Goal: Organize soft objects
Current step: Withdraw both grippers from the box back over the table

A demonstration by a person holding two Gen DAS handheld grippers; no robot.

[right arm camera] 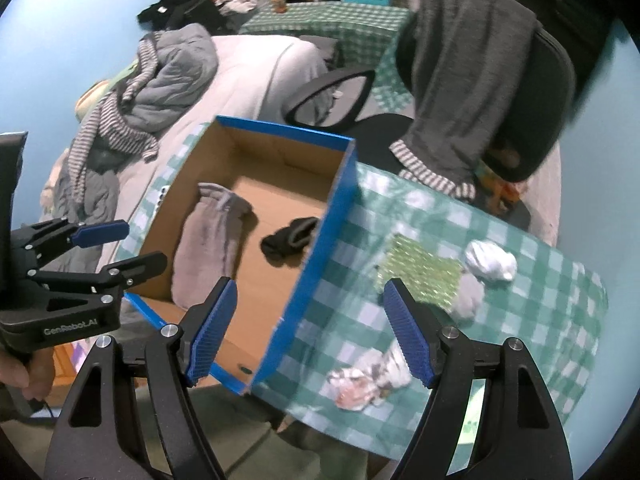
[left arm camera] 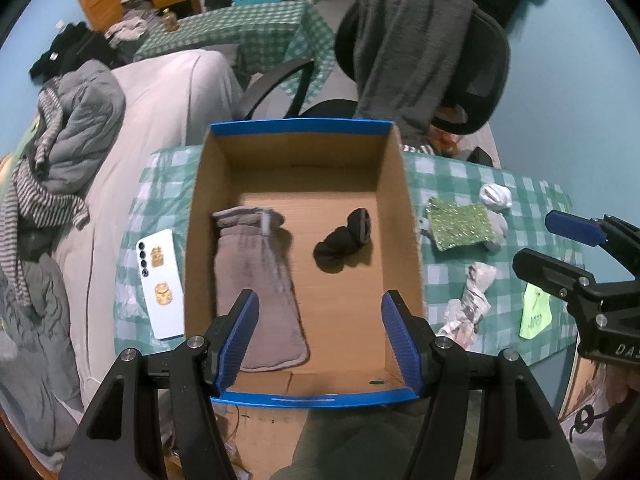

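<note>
A blue-rimmed cardboard box (left arm camera: pixel 404 208) (right arm camera: pixel 320 236) stands on the green checked tablecloth. In it lie a long grey sock (left arm camera: pixel 260 284) (right arm camera: pixel 208 248) and a balled black sock (left arm camera: pixel 344 244) (right arm camera: pixel 288 238). Right of the box lie a green sparkly cloth (left arm camera: pixel 460 226) (right arm camera: pixel 420 272), a white balled sock (left arm camera: pixel 496 196) (right arm camera: pixel 492 260), a pale grey soft piece (right arm camera: pixel 470 296) and a patterned twisted sock (left arm camera: pixel 472 300) (right arm camera: pixel 372 376). My left gripper (left arm camera: pixel 318 340) is open and empty over the box's near edge. My right gripper (right arm camera: pixel 312 332) is open and empty above the box's right wall; it also shows in the left wrist view (left arm camera: pixel 556 244).
A white phone (left arm camera: pixel 160 284) lies left of the box. A yellow-green tag (left arm camera: pixel 536 312) lies at the table's right. A black chair (left arm camera: pixel 432 52) draped with grey cloth stands behind. A bed with piled clothes (left arm camera: pixel 72 144) is at left.
</note>
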